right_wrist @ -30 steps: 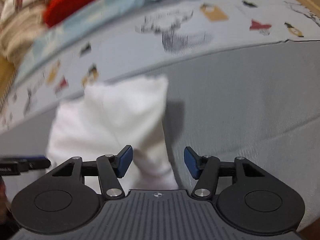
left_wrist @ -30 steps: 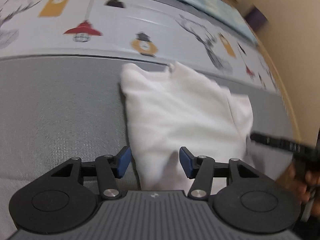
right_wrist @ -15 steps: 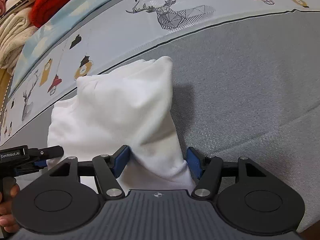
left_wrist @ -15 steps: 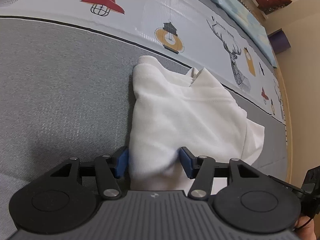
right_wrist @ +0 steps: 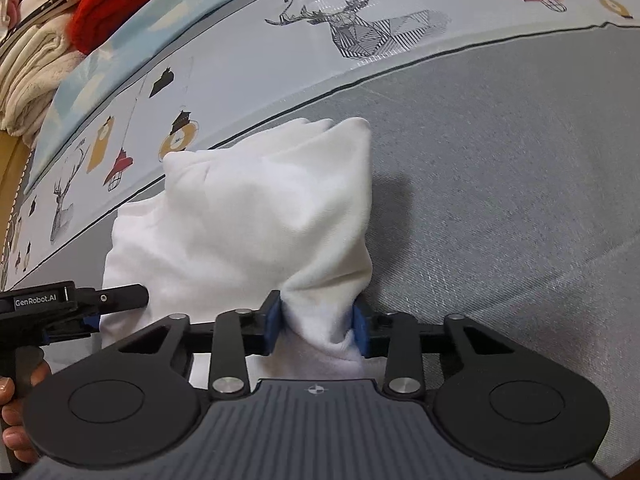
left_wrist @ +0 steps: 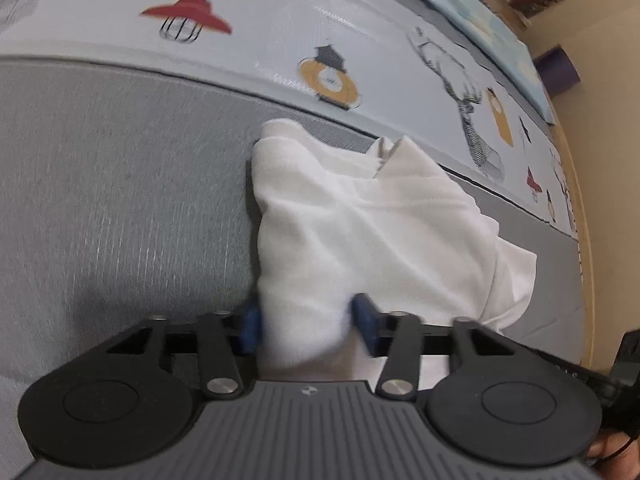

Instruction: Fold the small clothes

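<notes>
Both grippers have come down onto the near edge of the white garment (left_wrist: 372, 232) since a second ago, when their blue pads stood wide and clear of the cloth; the pads have since drawn in against it. On the left gripper (left_wrist: 310, 320), the jaws are closing with a bunched fold of the cloth's near left corner between them, and the blue pads (left_wrist: 366, 322) touch the fabric on either side, though this part of the view is blurred. On the right gripper (right_wrist: 316, 326), the jaws are likewise closing, and the blue pads (right_wrist: 272, 322) pinch the near right corner of the garment (right_wrist: 248, 220) into a narrow gathered neck just ahead of the gripper body. The garment lies partly folded on the grey bed cover (right_wrist: 500, 184), its far edge just short of the pale printed strip (left_wrist: 280, 40) with lamps and deer heads. In the right wrist view the left gripper (right_wrist: 92, 300) shows at the left edge, held by a hand (right_wrist: 16, 412), touching the garment's near left side. Folded clothes, red and cream (right_wrist: 44, 56), are stacked beyond the strip at the upper left.
</notes>
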`<act>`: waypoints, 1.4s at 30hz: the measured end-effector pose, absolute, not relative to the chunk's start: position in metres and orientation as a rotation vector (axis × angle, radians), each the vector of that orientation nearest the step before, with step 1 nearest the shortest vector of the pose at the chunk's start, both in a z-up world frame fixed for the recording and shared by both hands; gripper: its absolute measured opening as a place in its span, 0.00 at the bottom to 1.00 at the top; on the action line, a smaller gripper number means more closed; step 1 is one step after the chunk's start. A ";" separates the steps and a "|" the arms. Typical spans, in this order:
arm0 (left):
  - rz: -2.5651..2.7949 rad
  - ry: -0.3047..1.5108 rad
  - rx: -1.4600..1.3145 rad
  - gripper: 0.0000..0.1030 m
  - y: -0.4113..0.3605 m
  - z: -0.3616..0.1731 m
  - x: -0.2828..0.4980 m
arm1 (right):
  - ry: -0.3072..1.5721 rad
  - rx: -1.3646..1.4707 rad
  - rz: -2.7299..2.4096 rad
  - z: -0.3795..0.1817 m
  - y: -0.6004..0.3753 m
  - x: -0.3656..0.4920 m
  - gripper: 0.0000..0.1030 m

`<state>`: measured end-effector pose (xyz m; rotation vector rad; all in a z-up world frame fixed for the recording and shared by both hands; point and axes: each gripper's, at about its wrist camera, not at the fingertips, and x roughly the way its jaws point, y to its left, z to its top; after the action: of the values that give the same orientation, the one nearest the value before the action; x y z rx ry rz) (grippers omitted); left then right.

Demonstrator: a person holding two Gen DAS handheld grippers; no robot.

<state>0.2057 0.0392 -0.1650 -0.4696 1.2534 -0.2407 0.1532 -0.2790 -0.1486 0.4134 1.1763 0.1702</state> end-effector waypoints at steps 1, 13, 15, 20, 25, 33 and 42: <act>-0.249 1.240 -0.465 0.38 0.040 -0.162 0.206 | 1.174 0.414 0.169 -0.148 -0.278 0.154 0.32; -0.232 0.838 -0.323 0.33 0.061 -0.090 0.199 | 0.923 0.444 0.201 -0.118 -0.255 0.161 0.23; -0.208 0.747 -0.317 0.41 0.068 -0.077 0.195 | 0.811 0.419 0.216 -0.105 -0.244 0.160 0.25; -0.121 0.798 -0.439 0.52 0.101 -0.085 0.197 | 0.715 0.342 0.136 -0.095 -0.225 0.164 0.53; -0.093 1.020 -0.493 0.52 0.120 -0.117 0.199 | 0.893 0.384 0.184 -0.117 -0.225 0.172 0.53; -0.094 1.230 -0.542 0.52 0.128 -0.154 0.186 | 1.192 0.396 0.142 -0.156 -0.219 0.166 0.55; -0.098 1.245 -0.164 0.68 0.100 -0.148 0.147 | 1.258 0.290 0.116 -0.156 -0.224 0.151 0.58</act>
<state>0.1474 0.0998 -0.1480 -0.1644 1.2452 -0.0982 0.1505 -0.2236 -0.1565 0.2900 1.2580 0.1157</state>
